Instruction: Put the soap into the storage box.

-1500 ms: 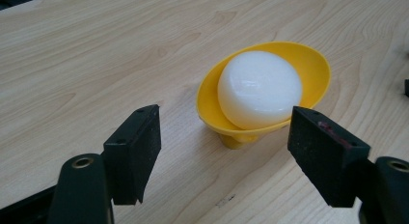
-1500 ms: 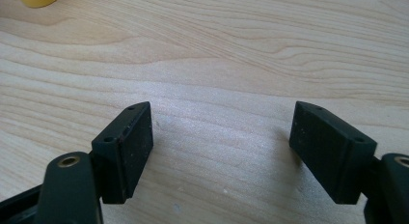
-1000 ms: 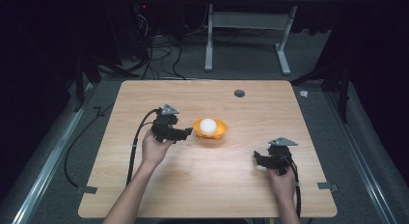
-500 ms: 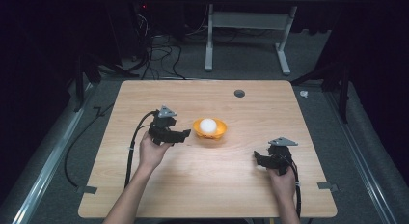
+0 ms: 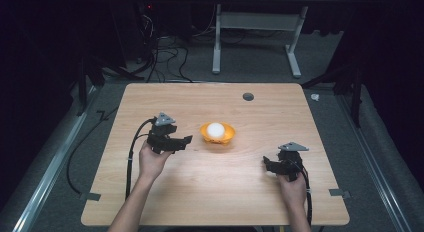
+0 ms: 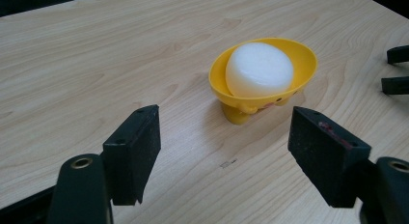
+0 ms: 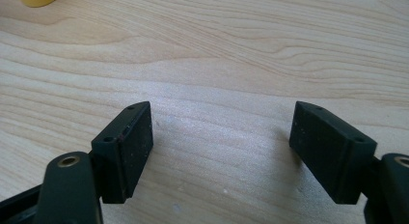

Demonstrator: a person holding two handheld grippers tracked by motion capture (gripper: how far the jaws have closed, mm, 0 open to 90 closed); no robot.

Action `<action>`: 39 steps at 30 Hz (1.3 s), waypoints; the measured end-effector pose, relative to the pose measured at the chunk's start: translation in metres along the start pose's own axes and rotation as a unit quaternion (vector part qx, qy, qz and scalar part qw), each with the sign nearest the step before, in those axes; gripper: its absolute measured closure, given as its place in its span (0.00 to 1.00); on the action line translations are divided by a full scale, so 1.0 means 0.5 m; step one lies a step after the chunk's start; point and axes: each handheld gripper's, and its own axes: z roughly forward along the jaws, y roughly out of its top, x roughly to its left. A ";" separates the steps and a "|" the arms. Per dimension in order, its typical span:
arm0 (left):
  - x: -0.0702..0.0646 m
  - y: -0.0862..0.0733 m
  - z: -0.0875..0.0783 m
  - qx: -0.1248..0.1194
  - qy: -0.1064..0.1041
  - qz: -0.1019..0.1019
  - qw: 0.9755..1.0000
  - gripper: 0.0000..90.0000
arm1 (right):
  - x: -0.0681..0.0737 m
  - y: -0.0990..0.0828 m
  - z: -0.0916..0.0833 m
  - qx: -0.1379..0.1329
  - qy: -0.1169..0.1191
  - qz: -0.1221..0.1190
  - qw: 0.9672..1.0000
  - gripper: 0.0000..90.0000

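Yellow bowl (image 5: 217,133) mid-table holding white ball (image 5: 215,129), left gripper (image 5: 181,141) beside it released, right gripper (image 5: 267,164) well apart, released

left claw (image 5: 184,140) and right claw (image 5: 266,164) both gape wide, each held in a hand.

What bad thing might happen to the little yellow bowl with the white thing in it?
The yellow bowl stands on a small foot, so if the open left gripper bumps its side, it may tip. The white puck sits high, rising above the rim, so it might slide out onto the table. The right gripper is open and off to the side, too far to catch it.
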 end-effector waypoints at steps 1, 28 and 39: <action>0.001 -0.002 -0.001 0.000 0.001 0.000 1.000 0.31 | 0.000 0.000 0.000 0.000 0.000 0.000 1.000 0.27; 0.014 -0.043 -0.031 -0.006 0.013 -0.018 1.000 0.31 | 0.000 0.000 0.000 0.000 0.000 0.000 1.000 0.27; 0.024 -0.062 -0.046 -0.011 0.020 -0.029 0.999 0.31 | 0.000 0.000 0.000 0.001 -0.001 0.001 1.000 0.27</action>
